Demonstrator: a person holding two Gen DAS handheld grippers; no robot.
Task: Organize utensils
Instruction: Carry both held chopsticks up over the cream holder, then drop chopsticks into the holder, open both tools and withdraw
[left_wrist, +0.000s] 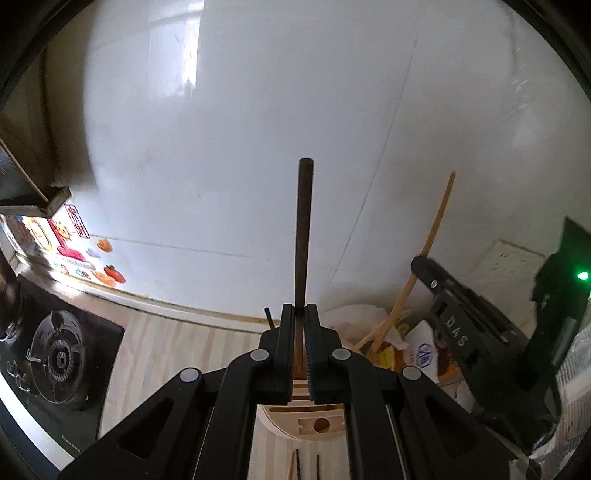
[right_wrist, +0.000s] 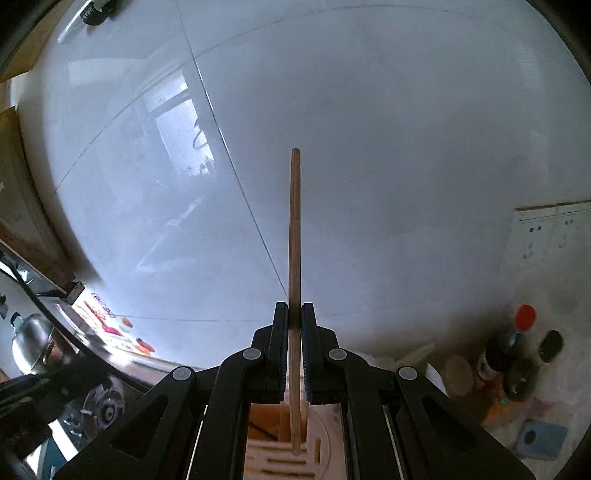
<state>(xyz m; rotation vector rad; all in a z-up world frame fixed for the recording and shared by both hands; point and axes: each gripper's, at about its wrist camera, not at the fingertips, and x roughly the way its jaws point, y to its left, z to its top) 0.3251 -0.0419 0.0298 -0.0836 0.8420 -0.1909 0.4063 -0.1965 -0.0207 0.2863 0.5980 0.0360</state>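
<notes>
My left gripper (left_wrist: 300, 314) is shut on a dark brown chopstick (left_wrist: 303, 229) that stands upright between its pads. Its lower end hangs over a pale wooden utensil holder (left_wrist: 314, 424) with slots and a round hole. My right gripper (right_wrist: 294, 314) is shut on a light wooden chopstick (right_wrist: 294, 229), also upright, its lower end over the slotted top of the holder (right_wrist: 325, 432). The right gripper also shows in the left wrist view (left_wrist: 458, 321), holding the light chopstick (left_wrist: 437, 221) tilted. Two more chopsticks (left_wrist: 306, 467) lie on the counter below.
A white tiled wall (left_wrist: 258, 129) fills the background. A black gas stove (left_wrist: 59, 362) sits at the left, with a kettle (right_wrist: 31, 341). Sauce bottles (right_wrist: 517, 358) and packets stand at the right. Wall sockets (right_wrist: 546, 232) are on the right.
</notes>
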